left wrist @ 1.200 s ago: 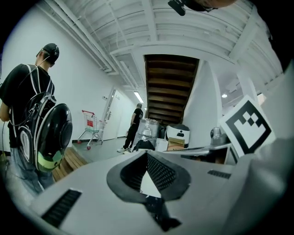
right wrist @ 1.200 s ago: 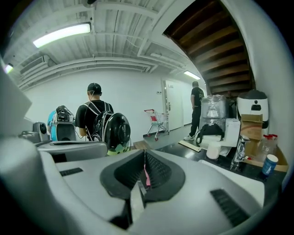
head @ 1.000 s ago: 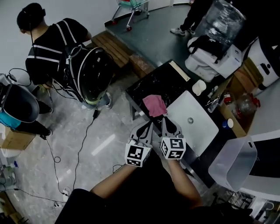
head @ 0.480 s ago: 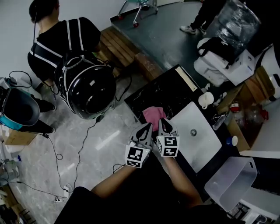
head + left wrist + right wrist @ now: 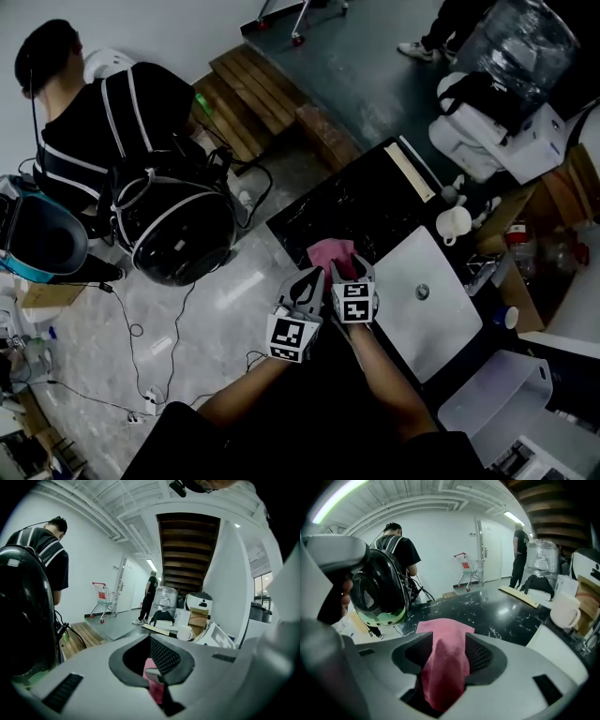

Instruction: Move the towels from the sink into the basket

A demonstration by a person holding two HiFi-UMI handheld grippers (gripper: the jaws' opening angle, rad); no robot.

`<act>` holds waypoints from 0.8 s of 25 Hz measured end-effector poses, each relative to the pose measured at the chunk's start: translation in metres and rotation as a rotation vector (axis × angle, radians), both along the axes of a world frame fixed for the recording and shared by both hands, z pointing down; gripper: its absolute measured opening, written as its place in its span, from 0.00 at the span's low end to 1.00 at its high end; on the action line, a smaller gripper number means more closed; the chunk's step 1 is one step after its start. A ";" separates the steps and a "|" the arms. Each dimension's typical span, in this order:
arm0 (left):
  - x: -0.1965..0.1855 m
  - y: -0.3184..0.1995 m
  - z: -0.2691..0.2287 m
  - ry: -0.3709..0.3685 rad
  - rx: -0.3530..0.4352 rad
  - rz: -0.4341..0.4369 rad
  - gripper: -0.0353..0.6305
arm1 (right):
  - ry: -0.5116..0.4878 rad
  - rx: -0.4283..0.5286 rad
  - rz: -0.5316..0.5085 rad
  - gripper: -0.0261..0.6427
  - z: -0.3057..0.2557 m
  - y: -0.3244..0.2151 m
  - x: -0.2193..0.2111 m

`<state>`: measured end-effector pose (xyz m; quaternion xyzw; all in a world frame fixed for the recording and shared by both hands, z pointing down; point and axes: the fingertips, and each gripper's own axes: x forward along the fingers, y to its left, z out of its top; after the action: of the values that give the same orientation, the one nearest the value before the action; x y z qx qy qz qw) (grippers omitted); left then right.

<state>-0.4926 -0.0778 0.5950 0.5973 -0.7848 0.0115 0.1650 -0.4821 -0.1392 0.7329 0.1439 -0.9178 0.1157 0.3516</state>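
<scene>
A pink towel [image 5: 330, 253] lies on the black marble counter [image 5: 361, 202], just left of the white sink [image 5: 422, 300]. Both grippers meet at its near edge. My right gripper [image 5: 352, 272] has just been opening; its jaws stand apart with the towel [image 5: 443, 667] bunched loosely between them and spilling forward onto the counter. Beside it, my left gripper [image 5: 309, 281] is shut, and a scrap of the pink towel [image 5: 154, 688] shows pinched in its narrow gap. The sink's basin looks bare in the head view.
A translucent white bin [image 5: 487, 398] stands at the lower right beyond the sink. A white mug [image 5: 454, 223] sits at the counter's far end. On the left a person crouches by a round black pack [image 5: 178, 230], with cables [image 5: 141, 328] on the floor.
Both grippers have come down towards the counter with the pink towel. It was held up before and now rests on the black counter. The right jaws have parted.
</scene>
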 end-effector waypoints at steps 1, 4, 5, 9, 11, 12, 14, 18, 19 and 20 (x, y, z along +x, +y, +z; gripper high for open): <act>-0.001 -0.001 0.001 0.001 -0.002 -0.001 0.06 | 0.018 -0.010 -0.010 0.37 0.007 0.001 0.000; -0.003 -0.003 0.005 0.001 -0.013 -0.003 0.06 | 0.063 0.011 -0.041 0.39 0.026 0.002 0.001; -0.004 -0.003 0.007 0.000 -0.018 -0.005 0.06 | 0.066 0.031 -0.048 0.39 0.028 0.002 0.000; -0.006 0.001 0.011 0.005 -0.031 -0.012 0.06 | 0.073 0.058 -0.061 0.32 0.027 0.004 -0.001; -0.003 0.002 0.010 0.005 -0.031 -0.010 0.06 | 0.080 0.055 -0.077 0.18 0.026 0.005 0.000; -0.002 0.003 0.009 0.004 -0.030 -0.007 0.06 | 0.079 0.047 -0.081 0.16 0.026 0.006 0.000; 0.001 0.004 0.007 -0.001 -0.028 0.000 0.06 | 0.065 0.017 -0.066 0.14 0.024 0.006 0.001; 0.007 0.012 0.000 -0.013 -0.019 0.013 0.06 | -0.002 0.015 -0.006 0.13 0.003 0.002 0.006; 0.010 0.014 -0.002 -0.016 -0.016 0.017 0.06 | -0.014 0.027 0.006 0.13 -0.003 0.001 0.009; 0.013 0.017 -0.004 -0.020 -0.014 0.024 0.06 | -0.028 0.042 0.018 0.13 -0.008 -0.001 0.011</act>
<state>-0.4798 -0.0612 0.5913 0.6052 -0.7792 0.0248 0.1611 -0.4706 -0.1401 0.7247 0.1578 -0.9236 0.1014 0.3344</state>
